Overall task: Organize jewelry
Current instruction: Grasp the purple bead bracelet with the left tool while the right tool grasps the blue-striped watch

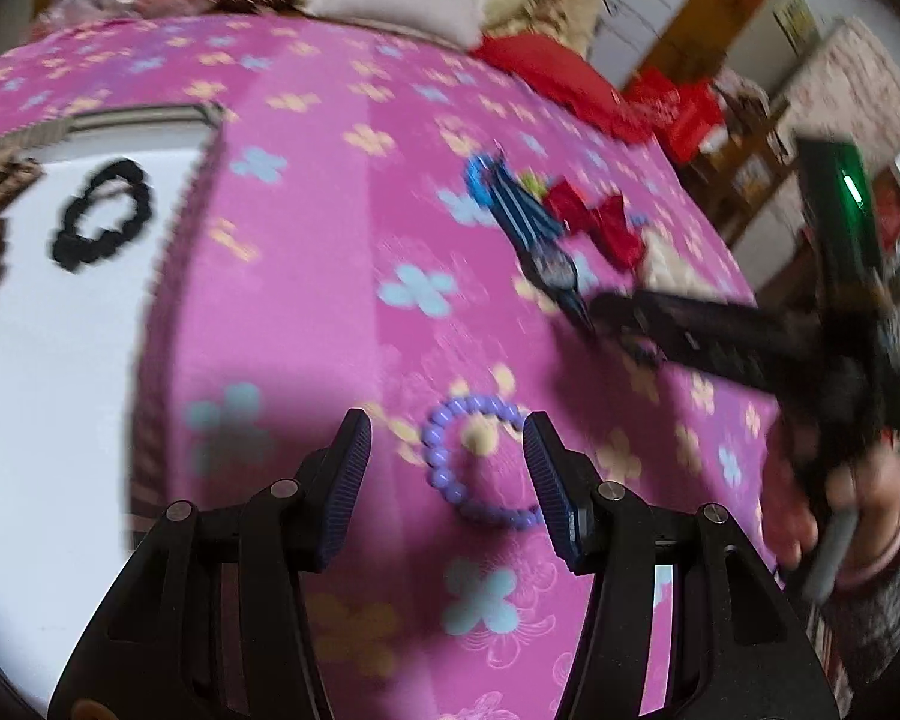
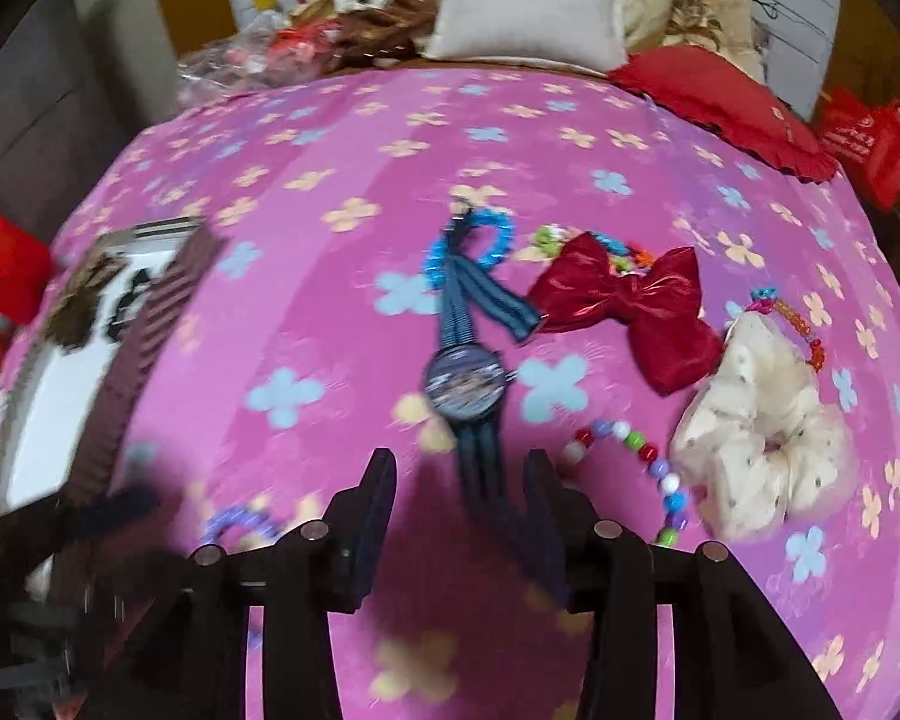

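Pink flowered cloth (image 2: 342, 138) covers the bed; a white tray (image 1: 42, 372) at its left edge holds only a black scrunchie (image 1: 103, 213). Cream scrunchie (image 2: 762, 450), satin red bow (image 2: 624, 312), striped watch (image 2: 465, 387) and purple bead bracelet (image 1: 474, 462) lie unsorted. Left gripper (image 1: 447, 468) and right gripper (image 2: 462, 510) stand apart, empty.

Through the left wrist view I see my left tool (image 1: 447, 450) hanging over the pink flowered bedspread (image 1: 330, 210), its pads apart and touching nothing. The purple bead bracelet (image 1: 459, 468) lies flat between them. Beyond the bracelet sits the blue striped watch (image 1: 534, 234), with the red bow (image 1: 600, 222) just beside it. The right tool (image 1: 606, 318) reaches toward the watch. Far left of the bracelet, a white tray (image 1: 60, 360) holds a black scrunchie (image 1: 102, 216).
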Action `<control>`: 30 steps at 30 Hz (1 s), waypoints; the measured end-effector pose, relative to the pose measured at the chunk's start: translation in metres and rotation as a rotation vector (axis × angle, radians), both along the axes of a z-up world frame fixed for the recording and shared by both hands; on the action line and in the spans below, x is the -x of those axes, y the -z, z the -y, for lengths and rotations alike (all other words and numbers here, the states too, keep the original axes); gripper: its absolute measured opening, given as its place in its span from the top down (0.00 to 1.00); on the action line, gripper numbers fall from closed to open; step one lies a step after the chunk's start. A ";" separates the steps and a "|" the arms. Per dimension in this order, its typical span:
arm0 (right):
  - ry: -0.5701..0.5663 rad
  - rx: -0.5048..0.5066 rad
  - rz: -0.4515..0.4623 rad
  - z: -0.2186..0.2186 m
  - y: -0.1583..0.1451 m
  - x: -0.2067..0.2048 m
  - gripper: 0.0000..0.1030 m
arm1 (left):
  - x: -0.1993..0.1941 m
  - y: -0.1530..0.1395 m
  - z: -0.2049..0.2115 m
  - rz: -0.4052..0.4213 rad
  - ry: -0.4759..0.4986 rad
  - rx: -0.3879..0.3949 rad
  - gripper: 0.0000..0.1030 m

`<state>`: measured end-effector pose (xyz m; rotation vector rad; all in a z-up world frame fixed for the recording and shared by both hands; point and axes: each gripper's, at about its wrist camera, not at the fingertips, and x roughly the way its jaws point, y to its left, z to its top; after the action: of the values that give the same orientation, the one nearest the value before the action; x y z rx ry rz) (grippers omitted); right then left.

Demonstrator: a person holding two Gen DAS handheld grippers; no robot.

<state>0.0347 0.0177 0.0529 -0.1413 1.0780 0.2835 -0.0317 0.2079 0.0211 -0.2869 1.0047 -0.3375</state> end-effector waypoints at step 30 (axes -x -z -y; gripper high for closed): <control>-0.029 0.017 0.010 -0.014 0.029 -0.032 0.59 | -0.003 0.011 0.034 0.068 0.186 -0.062 0.51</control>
<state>0.0662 0.0322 0.0240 -0.1739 1.0695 0.2998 -0.0283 0.1742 0.0101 -0.1250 0.9755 -0.4804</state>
